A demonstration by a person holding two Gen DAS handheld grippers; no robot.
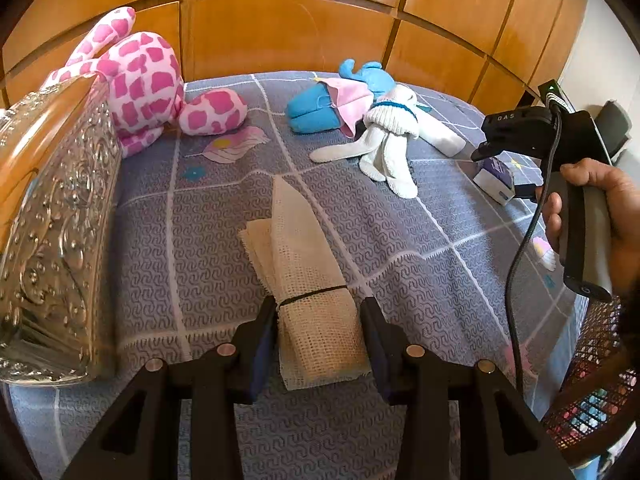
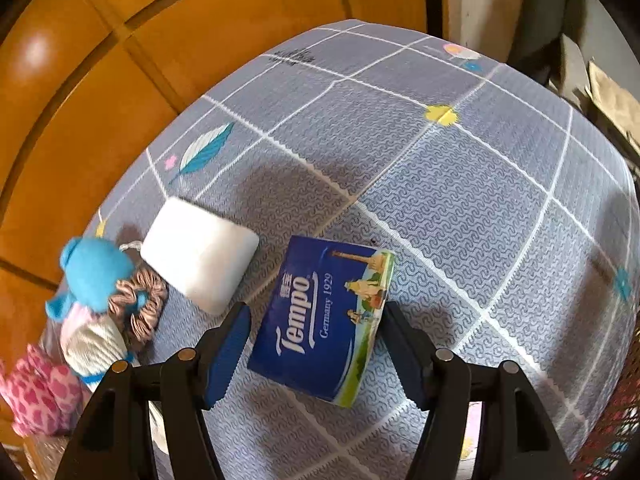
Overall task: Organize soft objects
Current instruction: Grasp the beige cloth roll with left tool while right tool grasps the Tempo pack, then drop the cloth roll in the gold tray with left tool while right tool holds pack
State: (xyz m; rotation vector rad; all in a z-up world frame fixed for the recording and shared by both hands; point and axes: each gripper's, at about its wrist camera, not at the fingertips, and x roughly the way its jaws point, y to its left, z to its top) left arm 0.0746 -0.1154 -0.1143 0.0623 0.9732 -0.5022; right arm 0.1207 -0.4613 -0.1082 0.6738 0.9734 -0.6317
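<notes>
**Seating both grips before any lift**

Left gripper (image 1: pixel 320 340): jaws straddle the banded end of the rolled mesh cloth (image 1: pixel 308 264), narrow gaps each side; close squarely on the band. Right gripper (image 2: pixel 316 344): jaws wide around the Tempo tissue pack (image 2: pixel 324 320), not pressing; centre it first, since the pack lies skewed. Both items rest on the grey patterned tablecloth (image 2: pixel 480 184); beyond, a white sponge block (image 2: pixel 200 256) and blue-headed plush doll (image 1: pixel 360 116).
</notes>
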